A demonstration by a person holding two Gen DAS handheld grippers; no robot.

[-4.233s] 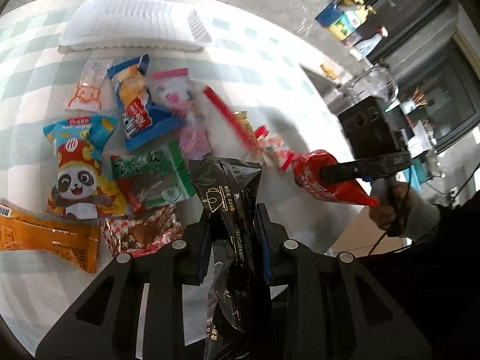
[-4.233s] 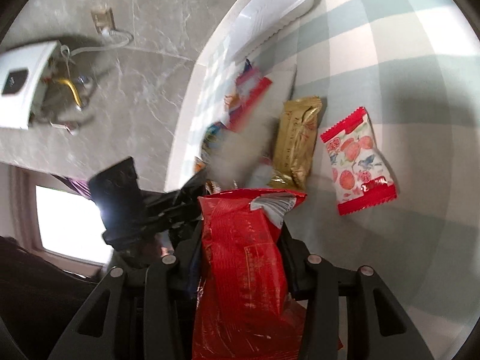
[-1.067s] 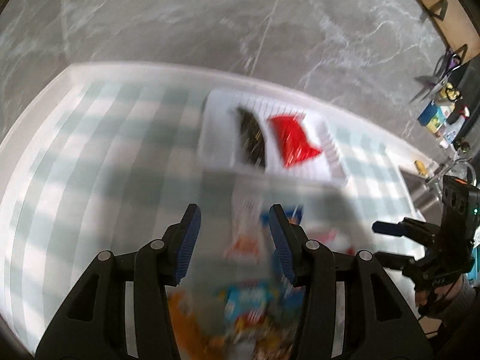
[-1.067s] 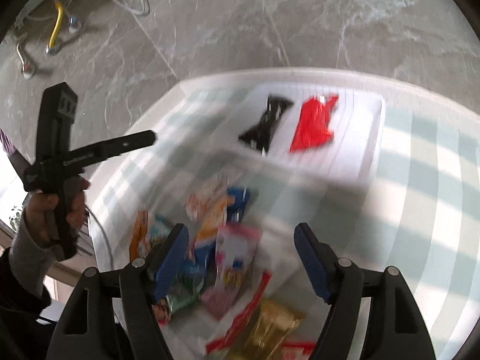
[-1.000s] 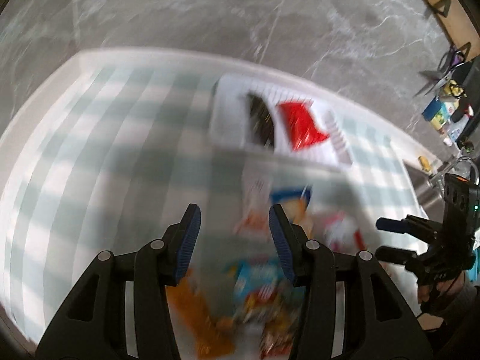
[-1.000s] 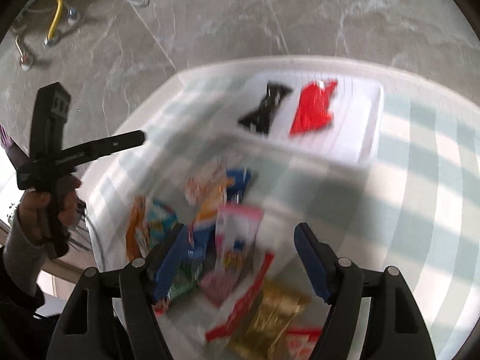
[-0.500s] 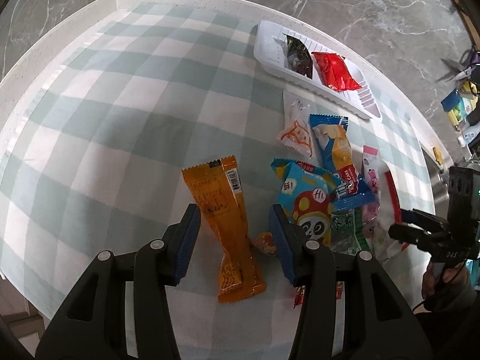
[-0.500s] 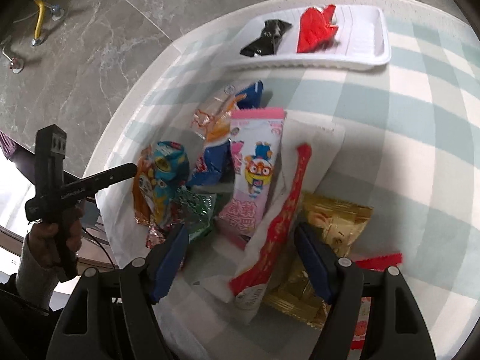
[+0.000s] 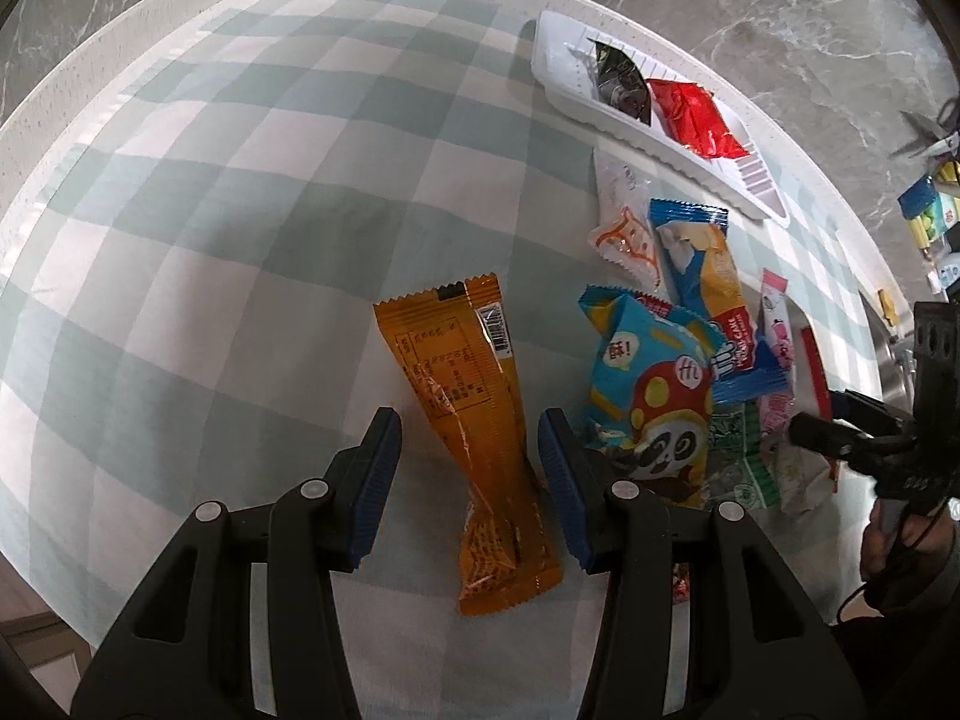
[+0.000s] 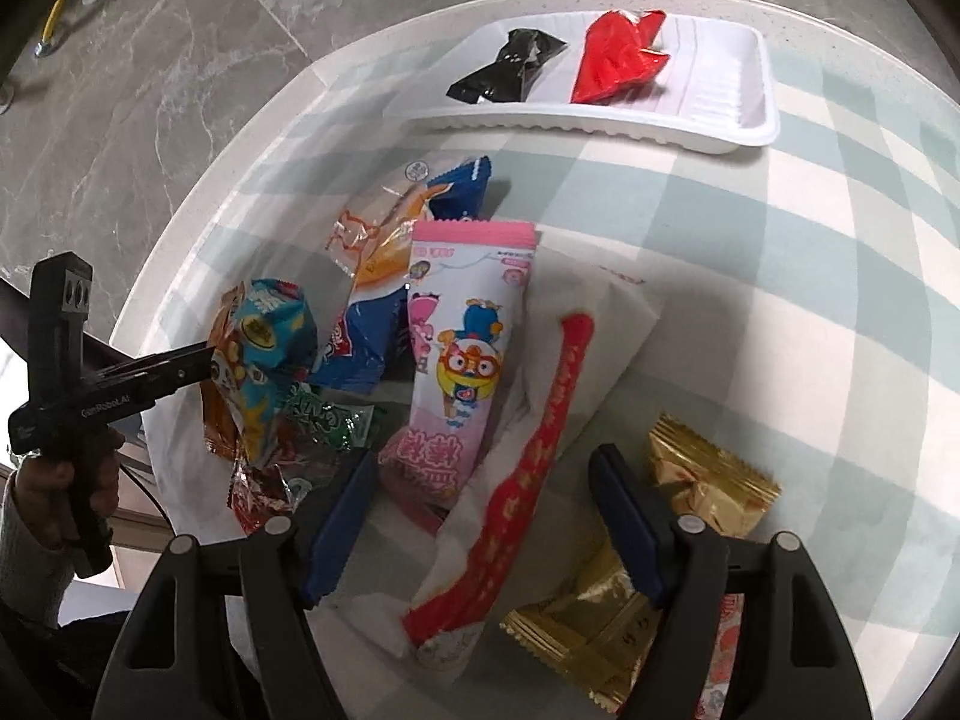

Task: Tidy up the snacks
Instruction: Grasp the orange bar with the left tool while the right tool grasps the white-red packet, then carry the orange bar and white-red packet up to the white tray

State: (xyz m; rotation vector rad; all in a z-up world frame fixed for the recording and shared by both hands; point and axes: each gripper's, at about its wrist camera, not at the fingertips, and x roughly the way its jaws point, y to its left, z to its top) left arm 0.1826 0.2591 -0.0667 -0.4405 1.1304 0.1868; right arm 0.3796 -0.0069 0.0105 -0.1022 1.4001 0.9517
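Note:
My left gripper is open, its jaws on either side of an orange snack packet lying on the checked cloth. My right gripper is open over a white packet with a red stripe and beside a pink cartoon packet. A white tray at the far edge holds a black packet and a red packet; the tray also shows in the right wrist view. A blue panda bag lies right of the orange packet.
More snacks lie in a pile: a blue cake packet, a clear orange-print packet, a green packet, a gold packet. The table edge runs close on the left in the right wrist view. Stone floor surrounds the table.
Both grippers held packets earlier; those packets now lie in the tray. Both grippers have drawn back from the tray and come down over the snack pile, open.

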